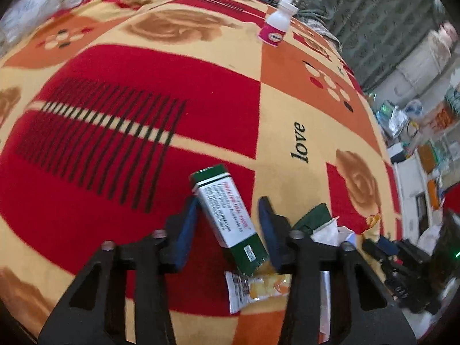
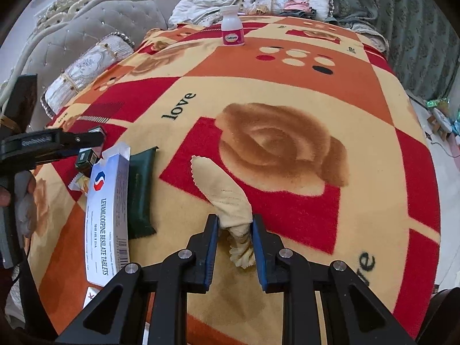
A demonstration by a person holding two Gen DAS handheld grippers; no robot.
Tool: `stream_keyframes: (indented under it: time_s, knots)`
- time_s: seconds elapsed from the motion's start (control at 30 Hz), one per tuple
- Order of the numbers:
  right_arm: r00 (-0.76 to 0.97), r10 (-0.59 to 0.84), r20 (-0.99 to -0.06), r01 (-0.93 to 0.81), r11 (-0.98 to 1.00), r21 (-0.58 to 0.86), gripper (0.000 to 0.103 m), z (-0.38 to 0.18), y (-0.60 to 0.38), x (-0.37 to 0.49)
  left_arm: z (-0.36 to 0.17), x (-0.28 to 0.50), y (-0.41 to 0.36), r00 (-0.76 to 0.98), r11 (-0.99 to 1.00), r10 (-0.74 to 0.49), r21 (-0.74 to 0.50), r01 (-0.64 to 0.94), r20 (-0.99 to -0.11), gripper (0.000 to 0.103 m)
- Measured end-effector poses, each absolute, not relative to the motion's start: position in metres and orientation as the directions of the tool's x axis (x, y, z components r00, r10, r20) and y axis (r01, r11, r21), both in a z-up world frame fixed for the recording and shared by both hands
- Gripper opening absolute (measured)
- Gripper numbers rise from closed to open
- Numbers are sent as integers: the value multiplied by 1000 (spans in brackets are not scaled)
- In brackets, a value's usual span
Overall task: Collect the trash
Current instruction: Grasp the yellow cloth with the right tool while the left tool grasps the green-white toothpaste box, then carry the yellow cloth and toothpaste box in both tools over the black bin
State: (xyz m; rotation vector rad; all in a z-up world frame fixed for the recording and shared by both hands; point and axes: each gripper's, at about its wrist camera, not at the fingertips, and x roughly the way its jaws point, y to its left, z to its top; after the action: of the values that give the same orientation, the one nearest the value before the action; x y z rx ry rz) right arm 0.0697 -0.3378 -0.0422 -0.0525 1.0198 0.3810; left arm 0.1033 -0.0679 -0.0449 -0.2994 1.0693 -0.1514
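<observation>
trash pickup on the rose blanket

my right tongs (image 2: 235,231) are clamped on a beige wrapper (image 2: 222,189); its crumpled end sits squeezed between the two blue pads, and the rest of it lies forward over the blanket (image 2: 287,92) toward the big brown rose.

my left tongs (image 1: 228,224) straddle a green and white carton (image 1: 227,215) that lies slanted between the pads. its near green end is against the right pad and its far end is by the left pad, but i cannot tell whether the pads are truly pressing on it. just below the carton lies a small orange and white sachet (image 1: 253,287).

in the right wrist view, a white tablet box (image 2: 107,218) lies to the left of my right tongs, with a dark green packet (image 2: 141,192) touching its right side. my left tongs (image 2: 86,141) reach in from the left edge there, above the carton's dark end.

a white and pink pill bottle (image 2: 232,26) stands upright at the far edge of the blanket, well apart from everything else. the same bottle (image 1: 276,24) shows at the top of the left wrist view.
</observation>
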Motion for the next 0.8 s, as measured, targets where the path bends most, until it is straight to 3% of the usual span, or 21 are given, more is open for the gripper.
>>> stream_keyframes:
  time_s: [0.23, 0.37, 0.8]
  knots:
    - [471, 296, -831, -320, 935, 152, 22, -42, -335, 77, -42, 98, -73, 468, 950, -284, -310, 23, -837, 25]
    - [477, 323, -818, -317, 931, 183, 16, -38, -337, 71, -27, 87, -71, 484, 942, -313, -333, 47, -817, 24]
    - [527, 352, -773, -286, 930, 229, 16, -9, -361, 27, 23, 52, -125, 490, 906, -422, -369, 207, -763, 24]
